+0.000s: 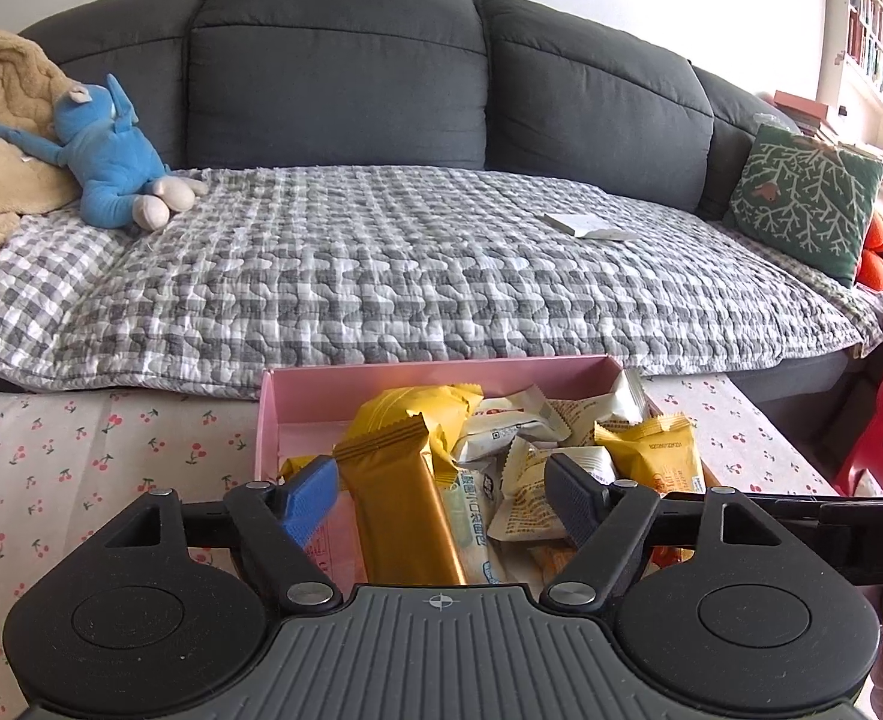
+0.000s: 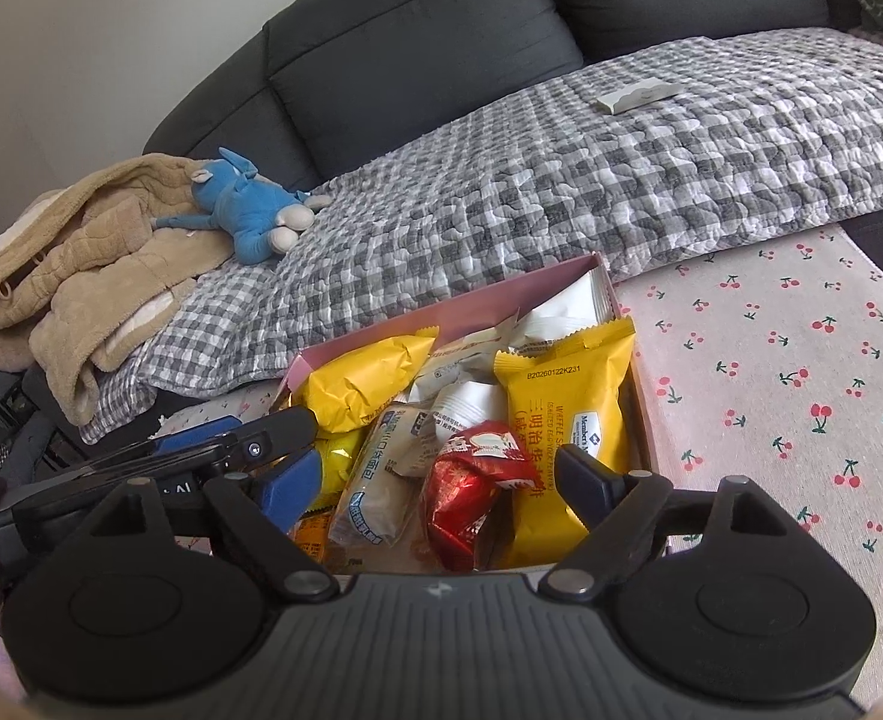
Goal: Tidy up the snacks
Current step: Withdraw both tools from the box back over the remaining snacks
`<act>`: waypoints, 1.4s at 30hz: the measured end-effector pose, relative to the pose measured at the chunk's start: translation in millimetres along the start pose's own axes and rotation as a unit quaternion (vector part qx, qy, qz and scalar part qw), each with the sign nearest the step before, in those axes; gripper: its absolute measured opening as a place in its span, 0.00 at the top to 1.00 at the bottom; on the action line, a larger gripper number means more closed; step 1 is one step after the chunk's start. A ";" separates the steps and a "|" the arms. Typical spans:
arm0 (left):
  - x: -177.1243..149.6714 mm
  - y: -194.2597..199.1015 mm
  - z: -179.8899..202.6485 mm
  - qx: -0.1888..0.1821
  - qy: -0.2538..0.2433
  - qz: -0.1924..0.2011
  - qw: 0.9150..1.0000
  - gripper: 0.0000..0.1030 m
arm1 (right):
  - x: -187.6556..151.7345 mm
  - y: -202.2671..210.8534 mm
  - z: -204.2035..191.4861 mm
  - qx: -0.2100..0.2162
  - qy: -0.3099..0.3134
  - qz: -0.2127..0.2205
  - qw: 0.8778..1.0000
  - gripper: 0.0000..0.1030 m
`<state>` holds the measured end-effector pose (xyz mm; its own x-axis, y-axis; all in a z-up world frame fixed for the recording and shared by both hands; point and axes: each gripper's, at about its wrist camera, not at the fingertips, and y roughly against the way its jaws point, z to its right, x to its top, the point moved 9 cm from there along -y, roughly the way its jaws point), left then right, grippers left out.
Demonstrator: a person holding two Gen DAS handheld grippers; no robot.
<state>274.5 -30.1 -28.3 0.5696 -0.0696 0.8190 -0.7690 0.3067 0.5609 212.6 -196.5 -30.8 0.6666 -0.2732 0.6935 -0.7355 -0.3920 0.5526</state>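
Both hand-held grippers, left (image 1: 441,489) and right (image 2: 438,480), are hovering spread and empty over the pink box (image 1: 441,373) on the tabletop (image 2: 801,360). I am judging the gold packet (image 1: 399,516) light, crinkly, slippery; best pinched mid-length.

Left hand-held gripper (image 1: 444,495) spread wide above pink box (image 1: 441,373), gold bar packet (image 1: 402,504) between fingers, unheld
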 end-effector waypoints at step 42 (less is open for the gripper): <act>-135.5 99.2 -9.4 -0.010 -0.026 -0.068 0.997 0.01 | -127.8 47.3 -9.7 -0.067 0.197 -0.092 0.974 0.00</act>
<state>123.8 18.6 -84.7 0.6521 -0.1617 0.7407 -0.6788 0.3105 0.6655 91.5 -171.6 -88.8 0.7105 0.1592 0.6854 -0.6342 -0.2772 0.7218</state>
